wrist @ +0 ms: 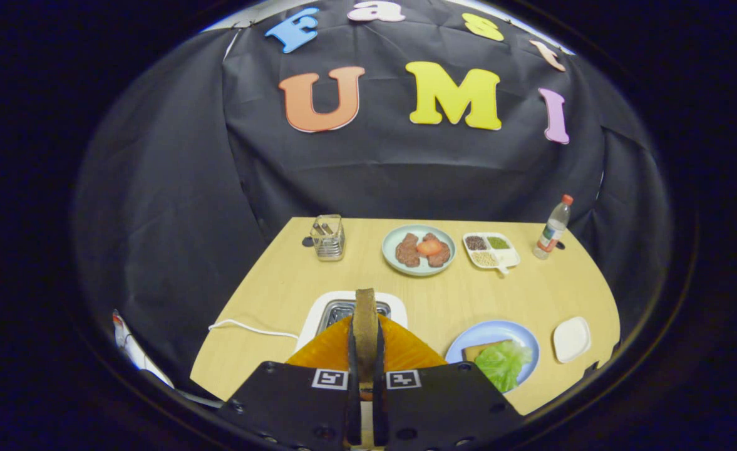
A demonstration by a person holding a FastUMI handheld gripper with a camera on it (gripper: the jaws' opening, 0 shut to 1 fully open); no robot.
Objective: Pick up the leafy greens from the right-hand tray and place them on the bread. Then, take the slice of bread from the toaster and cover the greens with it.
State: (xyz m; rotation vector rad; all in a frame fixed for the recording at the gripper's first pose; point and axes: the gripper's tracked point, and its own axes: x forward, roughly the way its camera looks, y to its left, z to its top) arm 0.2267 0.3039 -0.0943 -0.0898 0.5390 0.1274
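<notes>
Leftmost, toward the frame's upper middle, a clear glass holder [327, 237] held some dark sticks. Below it, the white toaster [350, 308] sat on the pale wooden table [268, 294], its slot just beyond the gripper [364, 351], whose fingers were clenched on an upright brown slice of bread [365, 322]. Rightward, a pale green plate [418, 250] carried brown patties and a red slice; a white divided tray [492, 250] held grains. Lower right, the blue plate [492, 335] bore bread topped with leafy greens [503, 363], beside an empty small white tray [572, 339]. A clear bottle [553, 228] stood farthest right.
</notes>
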